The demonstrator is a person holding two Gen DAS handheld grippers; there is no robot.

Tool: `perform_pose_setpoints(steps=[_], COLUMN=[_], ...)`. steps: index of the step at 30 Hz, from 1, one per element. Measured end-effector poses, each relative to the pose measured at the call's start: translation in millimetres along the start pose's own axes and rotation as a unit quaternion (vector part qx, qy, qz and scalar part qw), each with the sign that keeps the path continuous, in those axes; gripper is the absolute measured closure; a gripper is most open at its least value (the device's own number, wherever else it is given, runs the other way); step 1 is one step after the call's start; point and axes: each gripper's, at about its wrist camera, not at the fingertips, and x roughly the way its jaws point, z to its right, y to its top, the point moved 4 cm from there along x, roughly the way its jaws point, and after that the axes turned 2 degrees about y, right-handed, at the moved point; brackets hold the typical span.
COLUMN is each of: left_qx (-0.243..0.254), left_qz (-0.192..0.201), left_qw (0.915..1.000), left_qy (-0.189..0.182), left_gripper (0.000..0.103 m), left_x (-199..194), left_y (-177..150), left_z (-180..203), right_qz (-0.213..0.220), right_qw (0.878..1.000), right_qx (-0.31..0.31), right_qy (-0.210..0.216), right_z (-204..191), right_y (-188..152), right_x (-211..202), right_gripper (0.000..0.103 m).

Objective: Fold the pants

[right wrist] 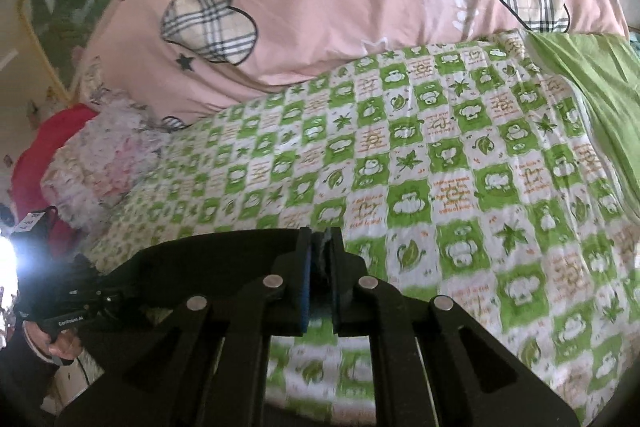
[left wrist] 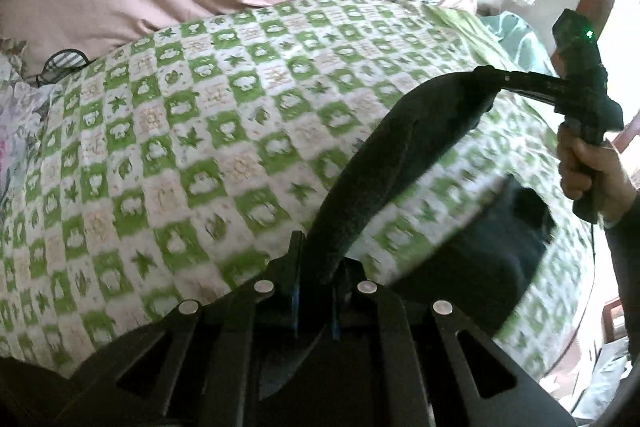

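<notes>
Both grippers are clamped on dark cloth: the left gripper (left wrist: 316,267) points steeply down, and the right gripper (right wrist: 320,259), seemingly less steep, sits in a hand (left wrist: 588,171)

The black pants (left wrist: 384,163) are hanging as a dark, soft-looking band stretched above the green-and-white checked bedspread (left wrist: 180,131), one end pinched low in the foreground, the other held up toward the right. A further dark fold is sagging beneath, touching the bedspread.
</notes>
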Motion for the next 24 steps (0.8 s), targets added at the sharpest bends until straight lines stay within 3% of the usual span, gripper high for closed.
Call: perform_pose_setpoints(steps=[9,16,24], left_qx=[-0.002,0.022,0.038], left_qz=[0.0,0.002,0.012], left_qw=[0.9997,0.9994,0.9987], left_qy=[-0.023,-0.025,-0.031], left_gripper=[0.095,0.095,0.095], left_x=[-28,-30,-30], left_y=[-55,-82,-97], left_z=[30,48,54], right_qz=[-0.001,-0.013,-0.017], right_qw=[1.0,0.999,1.0], right_qx=[-0.022,-0.018,-0.019], right_qy=[0.023,0.024,0.011], right_z=[-1,5,4], right_y=[-55,-99,-126], right_x=[-50,-68,-82], right_gripper=[0.095,0.095,0.095])
